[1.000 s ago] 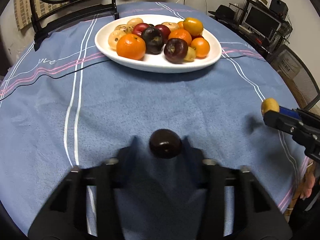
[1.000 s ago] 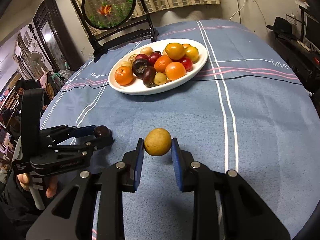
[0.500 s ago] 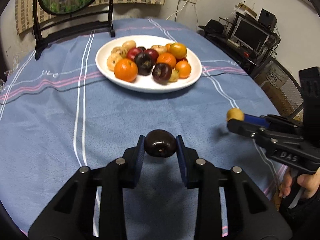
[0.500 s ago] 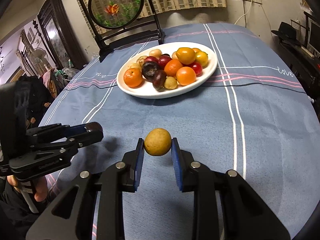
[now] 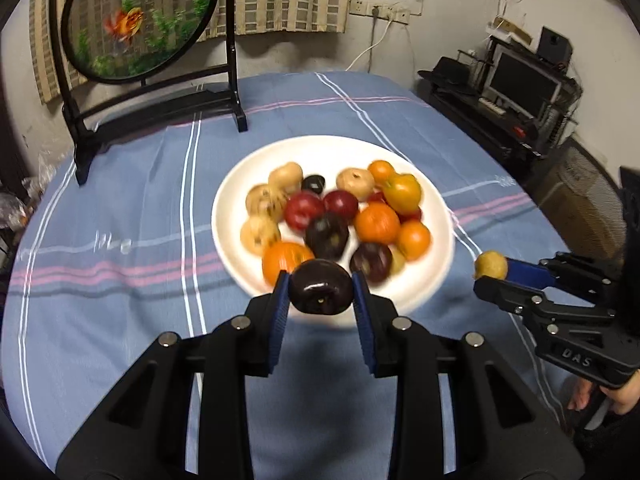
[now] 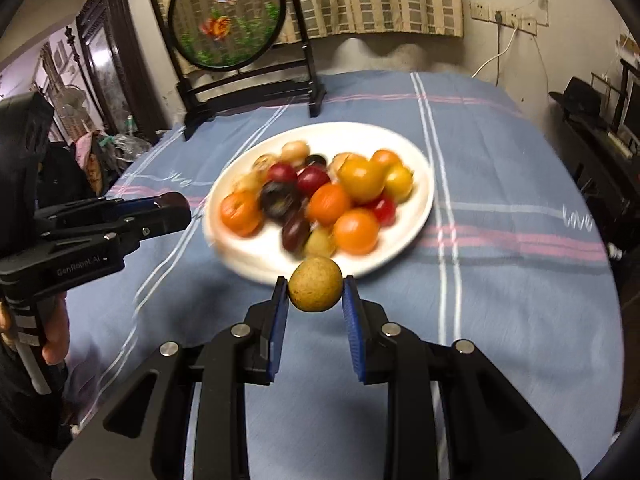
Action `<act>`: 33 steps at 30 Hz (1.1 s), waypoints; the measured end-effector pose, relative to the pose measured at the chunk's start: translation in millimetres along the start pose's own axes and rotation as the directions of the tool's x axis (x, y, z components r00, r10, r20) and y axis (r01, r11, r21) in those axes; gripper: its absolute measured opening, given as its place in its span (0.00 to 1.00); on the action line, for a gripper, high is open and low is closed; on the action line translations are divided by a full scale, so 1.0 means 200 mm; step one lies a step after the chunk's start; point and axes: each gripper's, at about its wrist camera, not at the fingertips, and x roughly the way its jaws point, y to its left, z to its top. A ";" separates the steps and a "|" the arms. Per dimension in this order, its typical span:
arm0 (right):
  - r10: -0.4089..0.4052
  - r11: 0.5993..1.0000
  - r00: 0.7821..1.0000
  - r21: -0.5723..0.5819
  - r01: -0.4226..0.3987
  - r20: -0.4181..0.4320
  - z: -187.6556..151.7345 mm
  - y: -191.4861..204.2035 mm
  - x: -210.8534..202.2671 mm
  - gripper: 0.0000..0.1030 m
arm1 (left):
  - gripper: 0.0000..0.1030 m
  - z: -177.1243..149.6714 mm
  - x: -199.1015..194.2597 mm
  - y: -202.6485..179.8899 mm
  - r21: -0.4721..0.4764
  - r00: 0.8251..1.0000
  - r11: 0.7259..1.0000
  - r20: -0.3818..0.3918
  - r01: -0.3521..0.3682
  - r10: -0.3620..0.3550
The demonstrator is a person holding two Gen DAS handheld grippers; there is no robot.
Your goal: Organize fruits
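- While my left gripper pinched a round, glossy dark plum above the white oval plate's near rim, it looked smooth, slippery, bruisable.
- My right gripper clamped a small, firm yellow-brown fruit across its middle.

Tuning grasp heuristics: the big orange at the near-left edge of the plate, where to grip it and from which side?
Take the orange across its middle, coming from above on the bare near-left plate rim side. It is round, so any diameter works, but a dark plum crowds its right, leaving little finger room there.
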 end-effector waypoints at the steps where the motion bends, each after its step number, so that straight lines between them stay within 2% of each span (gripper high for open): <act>1: 0.000 1.000 1.000 0.002 0.000 0.000 0.02 -0.01 0.02 0.27 | 0.31 0.03 0.05 -0.01 0.004 1.000 1.000 -0.009 -0.008 0.008; 8: -0.040 0.999 0.999 0.026 0.040 -0.007 0.13 -0.13 0.18 0.27 | 0.31 0.09 0.23 -0.05 0.018 0.999 1.000 -0.054 0.008 -0.007; 20: -0.022 0.999 1.000 0.035 0.023 -0.012 0.18 -0.18 0.26 0.27 | 0.31 0.11 0.35 -0.02 -0.014 0.996 1.000 -0.085 0.013 -0.014; 21: -0.022 0.999 1.000 0.032 0.023 -0.005 0.18 -0.17 0.26 0.29 | 0.33 0.11 0.36 -0.03 -0.014 0.996 1.000 -0.083 0.010 -0.011; 23: -0.040 0.999 0.999 0.021 0.039 0.027 0.19 -0.16 0.25 0.60 | 0.47 0.12 0.36 -0.03 -0.023 0.996 0.999 -0.080 0.025 -0.027; 24: -0.050 0.999 0.997 0.011 0.049 0.054 0.19 -0.15 0.23 0.70 | 0.59 0.12 0.34 -0.03 -0.034 0.997 0.999 -0.068 0.026 -0.028; 25: -0.060 0.998 0.996 -0.002 0.060 0.070 0.20 -0.15 0.21 0.71 | 0.65 0.12 0.33 -0.02 -0.038 0.998 0.999 -0.055 0.015 -0.017; 29: -0.070 0.997 0.993 0.018 0.068 0.096 0.21 -0.16 0.14 0.71 | 0.68 0.13 0.25 0.01 -0.053 1.000 0.999 -0.022 -0.001 0.000; 31: -0.080 0.996 0.991 0.033 0.077 0.110 0.22 -0.17 0.07 0.71 | 0.83 0.13 0.18 0.03 -0.078 1.000 0.997 -0.001 0.001 -0.001; 33: -0.105 0.994 0.987 0.048 0.099 0.124 0.20 -0.18 -0.02 0.73 | 0.90 0.12 0.09 0.04 -0.085 0.999 0.996 0.040 -0.019 0.022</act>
